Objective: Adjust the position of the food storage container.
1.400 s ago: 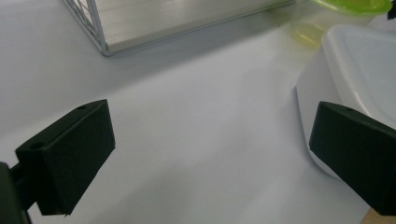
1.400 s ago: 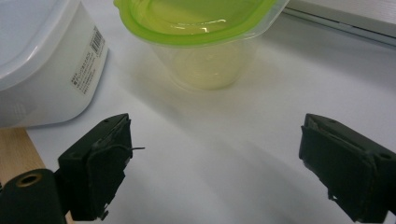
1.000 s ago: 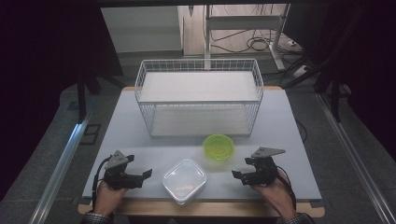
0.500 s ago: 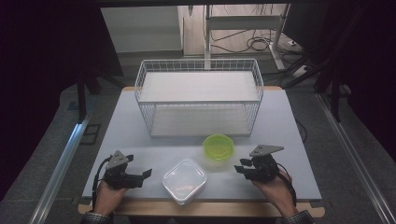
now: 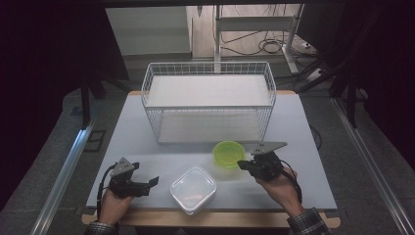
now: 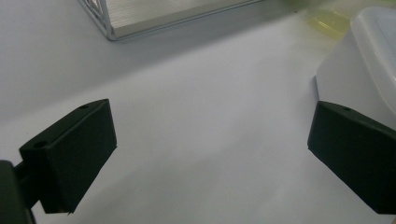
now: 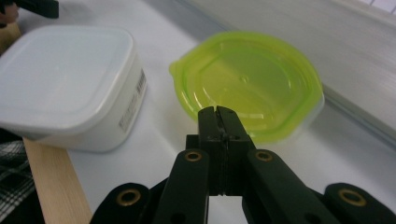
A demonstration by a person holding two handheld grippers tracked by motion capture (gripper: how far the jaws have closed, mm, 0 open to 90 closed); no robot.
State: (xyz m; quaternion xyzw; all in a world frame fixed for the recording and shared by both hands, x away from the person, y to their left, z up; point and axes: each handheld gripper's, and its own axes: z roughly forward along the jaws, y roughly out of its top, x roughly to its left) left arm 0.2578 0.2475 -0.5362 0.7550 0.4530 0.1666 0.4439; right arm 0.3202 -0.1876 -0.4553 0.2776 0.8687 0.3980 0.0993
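Two tongs: right gripper [image 7: 218,112] has just closed, empty, just short of the green bowl [image 5: 228,154] mid-table toward the front edge. Left gripper [image 5: 147,185] open. Bowl looks light, thin, slippery plastic; pinch its rim.

Open tabletop [image 5: 147,147] was left before the left gripper [image 5: 147,183]; rightward passage was blocked by the lidded white container [image 5: 193,189].
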